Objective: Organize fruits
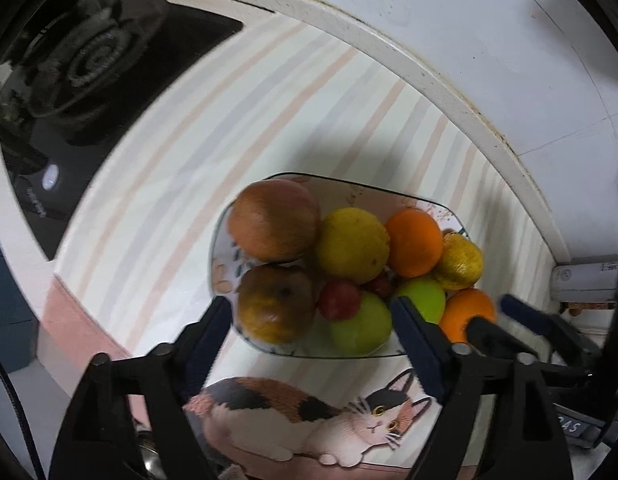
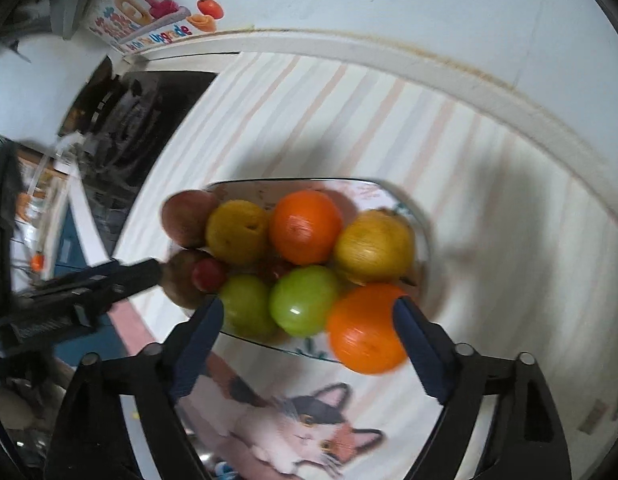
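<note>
A: From the left wrist view, the left claw (image 1: 311, 316) is spread wide with nothing between its jaws, low over the near rim of the plate (image 1: 269, 345). The brown fruit (image 1: 275, 220) at the plate's far left shows best here, and the black stove (image 1: 89, 92) lies well off to the left.

B: The right wrist view gives what that one lacks: the wall sticker (image 2: 149, 16) above the stove, and the left claw seen from the side, its tip close to the dark fruit (image 2: 181, 280). The right claw (image 2: 309, 320) is also parted and empty; the near orange (image 2: 365, 328) sits just inside its right finger.

A: All fruit is heaped on the plate, on the striped cloth (image 1: 237, 120) covering the tabletop.

B: Bare cloth lies behind the plate, up to the raised white edge (image 2: 469, 80) below the wall.
</note>
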A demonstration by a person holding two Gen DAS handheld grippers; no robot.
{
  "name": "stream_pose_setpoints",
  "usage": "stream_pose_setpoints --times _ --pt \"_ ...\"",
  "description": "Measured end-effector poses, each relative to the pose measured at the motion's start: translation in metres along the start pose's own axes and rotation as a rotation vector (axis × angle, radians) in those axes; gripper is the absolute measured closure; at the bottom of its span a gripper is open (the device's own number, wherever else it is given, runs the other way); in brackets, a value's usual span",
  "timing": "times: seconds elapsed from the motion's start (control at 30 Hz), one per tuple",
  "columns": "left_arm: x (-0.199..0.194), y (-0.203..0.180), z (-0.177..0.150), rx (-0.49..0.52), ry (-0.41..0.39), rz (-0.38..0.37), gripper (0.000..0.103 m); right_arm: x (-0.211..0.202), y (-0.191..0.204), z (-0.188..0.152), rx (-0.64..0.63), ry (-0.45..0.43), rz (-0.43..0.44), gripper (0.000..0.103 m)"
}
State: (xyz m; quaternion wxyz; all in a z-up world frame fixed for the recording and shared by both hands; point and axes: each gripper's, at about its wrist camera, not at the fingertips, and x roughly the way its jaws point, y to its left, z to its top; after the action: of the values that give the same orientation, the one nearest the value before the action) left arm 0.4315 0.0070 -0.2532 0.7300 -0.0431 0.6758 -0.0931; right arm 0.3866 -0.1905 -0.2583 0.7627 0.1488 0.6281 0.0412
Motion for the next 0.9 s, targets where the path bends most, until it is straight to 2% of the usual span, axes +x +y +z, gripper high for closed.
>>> stream_pose_setpoints --times 0.13,0.3,0.67,0.9 --pt "-0.014 -0.002 -0.019 -0.001 -0.048 0.056 0.013 -0.017 0.0 -0.021 -0.047 -0.034 -0.117 0.009" --pt "-0.03 -0.013 -0.054 -0.002 -0.098 0.119 0.013 -0.033 -0.002 -0.047 -0.079 -0.059 -0.175 0.007" --pt "-0.064 -0.03 -0.111 -0.029 -0.175 0.143 0.013 -0.092 0.002 -0.091 -0.102 -0.152 -0.193 0.007" --pt "-0.115 -0.037 -0.147 0.0 -0.299 0.174 0.013 -0.149 0.017 -0.131 -0.106 -0.251 -0.196 0.007"
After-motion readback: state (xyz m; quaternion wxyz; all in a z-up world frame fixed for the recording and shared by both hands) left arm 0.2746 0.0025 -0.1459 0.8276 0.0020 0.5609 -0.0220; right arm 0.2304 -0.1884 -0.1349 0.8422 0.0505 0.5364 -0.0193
